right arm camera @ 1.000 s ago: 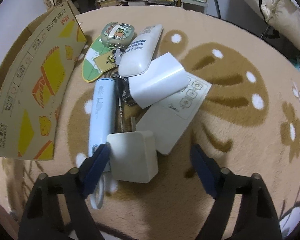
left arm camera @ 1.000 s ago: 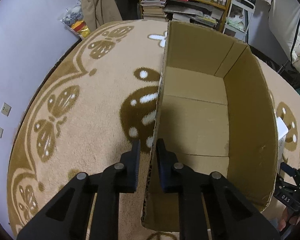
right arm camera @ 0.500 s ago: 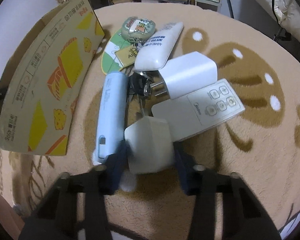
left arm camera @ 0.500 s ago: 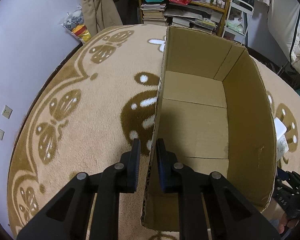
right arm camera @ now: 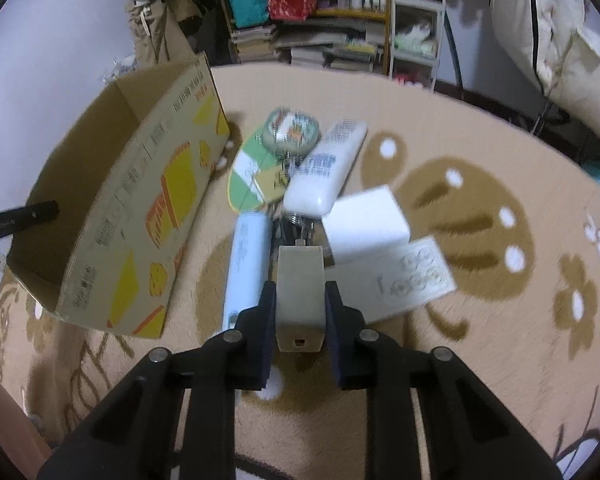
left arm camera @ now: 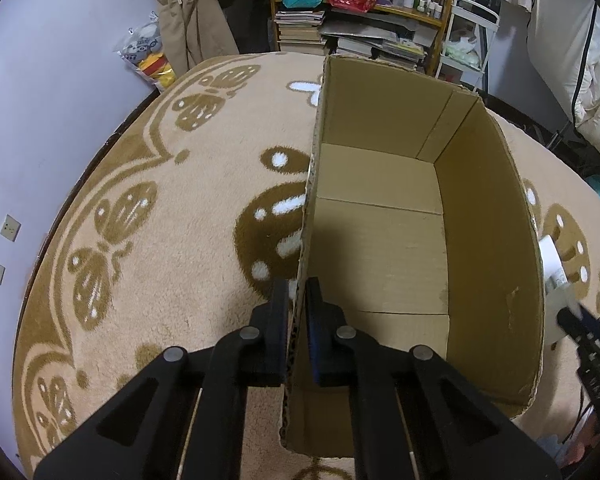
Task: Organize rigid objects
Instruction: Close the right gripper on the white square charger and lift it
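Observation:
My left gripper (left arm camera: pixel 297 294) is shut on the near left wall of an open, empty cardboard box (left arm camera: pixel 380 240), one finger inside and one outside. The box also shows in the right wrist view (right arm camera: pixel 140 208), with yellow prints on its side. My right gripper (right arm camera: pixel 300 300) is shut on a white charger block (right arm camera: pixel 300 296) and holds it above the carpet. Below it lies a pile: a light blue cylinder (right arm camera: pixel 246 264), a white tube (right arm camera: pixel 326 172), a white box (right arm camera: pixel 366 224), a white remote (right arm camera: pixel 408 280), a green card (right arm camera: pixel 248 172) and a round tin (right arm camera: pixel 292 130).
Everything sits on a beige carpet with brown patterns (left arm camera: pixel 160 220). Shelves with books and bags (right arm camera: pixel 300 12) stand at the back. A wall (left arm camera: pixel 40 80) runs along the left. My right gripper shows blurred at the right edge of the left wrist view (left arm camera: pixel 580 324).
My right gripper closed on the white charger block and lifted it off the pile, rising and tilting up. My left gripper kept its hold on the box wall.

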Tool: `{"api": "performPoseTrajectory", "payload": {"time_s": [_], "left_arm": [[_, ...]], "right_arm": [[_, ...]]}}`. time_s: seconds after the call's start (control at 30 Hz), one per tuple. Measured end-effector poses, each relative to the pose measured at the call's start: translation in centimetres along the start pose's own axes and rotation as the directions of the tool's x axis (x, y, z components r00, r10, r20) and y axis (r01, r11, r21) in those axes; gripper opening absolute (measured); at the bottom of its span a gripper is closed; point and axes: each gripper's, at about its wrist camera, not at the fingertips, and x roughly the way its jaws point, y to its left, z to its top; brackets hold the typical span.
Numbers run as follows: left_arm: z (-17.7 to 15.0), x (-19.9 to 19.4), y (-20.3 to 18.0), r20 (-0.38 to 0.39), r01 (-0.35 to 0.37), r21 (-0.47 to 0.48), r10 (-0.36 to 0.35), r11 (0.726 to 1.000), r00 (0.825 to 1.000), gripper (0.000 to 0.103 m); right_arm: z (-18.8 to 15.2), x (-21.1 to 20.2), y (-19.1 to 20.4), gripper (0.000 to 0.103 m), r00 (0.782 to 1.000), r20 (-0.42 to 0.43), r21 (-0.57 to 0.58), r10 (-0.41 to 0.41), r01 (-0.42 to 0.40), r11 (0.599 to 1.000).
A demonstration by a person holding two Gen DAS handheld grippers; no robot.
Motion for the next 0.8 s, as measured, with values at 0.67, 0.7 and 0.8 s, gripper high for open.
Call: {"api": "performPoseTrajectory", "payload": {"time_s": [0.67,0.7,0.8], "left_arm": [[-0.1,0.0,0.1,-0.003,-0.001,-0.008,0.001,1.0,1.0,0.008],[-0.1,0.0,0.1,-0.003,0.0,-0.009,0.0,1.0,1.0,0.008],[-0.1,0.0,0.1,-0.004,-0.002,-0.009,0.002,1.0,1.0,0.008]], "right_arm": [[9.5,-5.7,6.6,0.024,0.959,0.226,-0.059,0.172,-0.162,0.985],[9.6,-5.6,7.2,0.024,0.957,0.226,-0.064,0.184,-0.173,0.983],[10.2,-5.0,8.2,0.024,0.952,0.219,-0.064,0.216,-0.207,0.976]]}}
